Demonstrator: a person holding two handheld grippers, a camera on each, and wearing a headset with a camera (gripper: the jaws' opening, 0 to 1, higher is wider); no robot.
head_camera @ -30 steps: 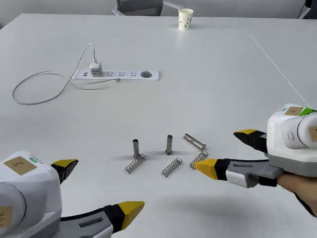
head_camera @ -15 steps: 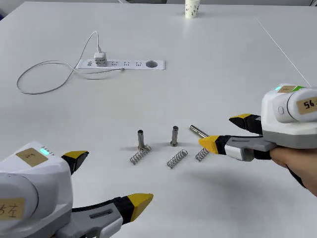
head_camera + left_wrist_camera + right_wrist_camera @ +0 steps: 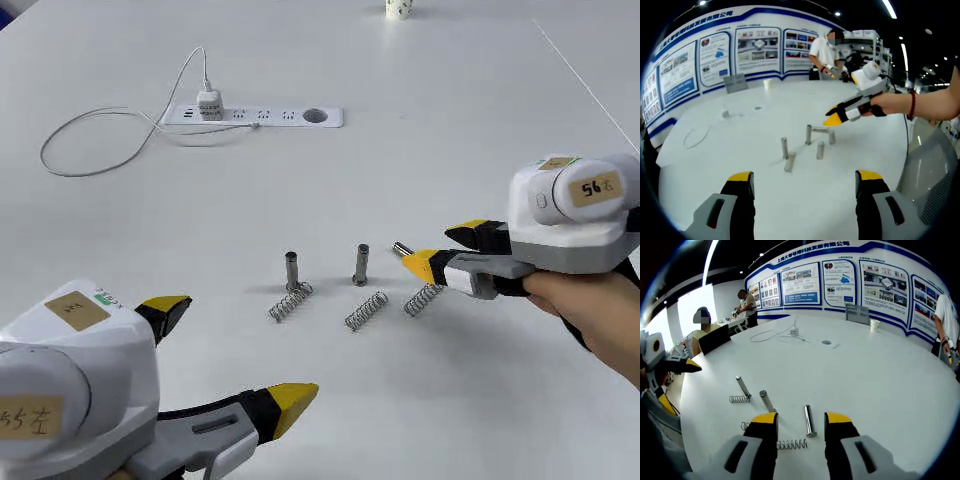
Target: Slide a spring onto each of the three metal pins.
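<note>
Nearest you, your left gripper [image 3: 230, 350] hangs over the table [image 3: 450, 130] with jaws spread wide and empty, beyond it 3 springs [image 3: 366, 310] lie loose just before 2 upright pins [image 3: 292, 270], and the flat pin [image 3: 810, 421] lies between your right gripper's [image 3: 441, 249] parted, empty jaws.

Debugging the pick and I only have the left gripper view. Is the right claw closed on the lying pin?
Observer: No. In the right gripper view the right claw is open. The lying pin shows between its jaws with gaps on both sides.
Operator: Where's its spring?
Observer: The third spring lies crosswise close to that pin's near end, not on the pin.
Operator: Anything beyond the pin?
Observer: A paper cup stands far back, to the right in that view.
</note>
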